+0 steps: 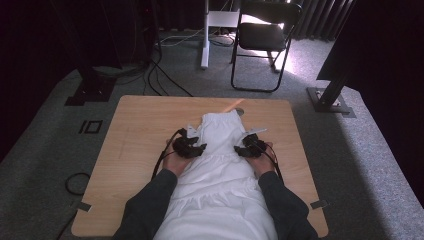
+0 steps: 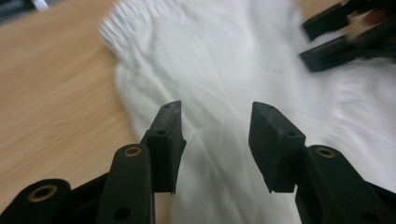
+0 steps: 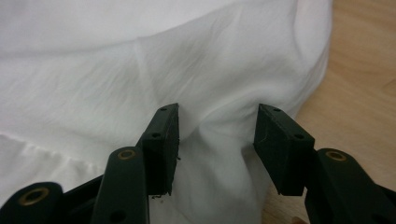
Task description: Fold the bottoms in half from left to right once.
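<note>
a white garment (image 1: 220,170) is spread along the middle of the surface (image 1: 135,130). the left claw (image 1: 196,149) and right claw (image 1: 243,149) are held apart over its side edges, nothing clamped. each edge should be pinched squarely and evenly before any fold is made.

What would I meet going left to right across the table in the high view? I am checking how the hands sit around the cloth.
Bare table → left gripper → white garment → right gripper → bare table again.
</note>
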The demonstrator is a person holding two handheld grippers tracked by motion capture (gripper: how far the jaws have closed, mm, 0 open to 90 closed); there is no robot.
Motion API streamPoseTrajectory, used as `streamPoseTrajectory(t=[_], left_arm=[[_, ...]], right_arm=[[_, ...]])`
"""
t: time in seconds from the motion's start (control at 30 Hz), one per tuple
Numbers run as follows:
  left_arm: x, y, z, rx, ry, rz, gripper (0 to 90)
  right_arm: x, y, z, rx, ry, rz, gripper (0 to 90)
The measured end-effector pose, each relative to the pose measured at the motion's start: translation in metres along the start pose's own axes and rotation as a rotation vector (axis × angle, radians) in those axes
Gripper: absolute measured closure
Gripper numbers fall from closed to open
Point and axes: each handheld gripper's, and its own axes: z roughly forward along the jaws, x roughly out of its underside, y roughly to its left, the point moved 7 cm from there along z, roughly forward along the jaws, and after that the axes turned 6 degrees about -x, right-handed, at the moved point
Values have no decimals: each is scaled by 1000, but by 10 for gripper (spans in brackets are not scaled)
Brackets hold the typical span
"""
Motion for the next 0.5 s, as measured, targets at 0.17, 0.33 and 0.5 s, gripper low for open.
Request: streamPoseTrajectory(t=[0.17, 0.33, 0.5], left_arm=[[21, 2, 26, -2, 72, -63, 575], [37, -1, 10, 9, 66, -79, 579], [58, -14, -14, 38, 43, -62, 579]], right_arm=[[3, 3, -1, 7, -33, 15, 535], [14, 16, -10, 8, -25, 21, 550], [33, 41, -26, -7, -1, -2, 554]])
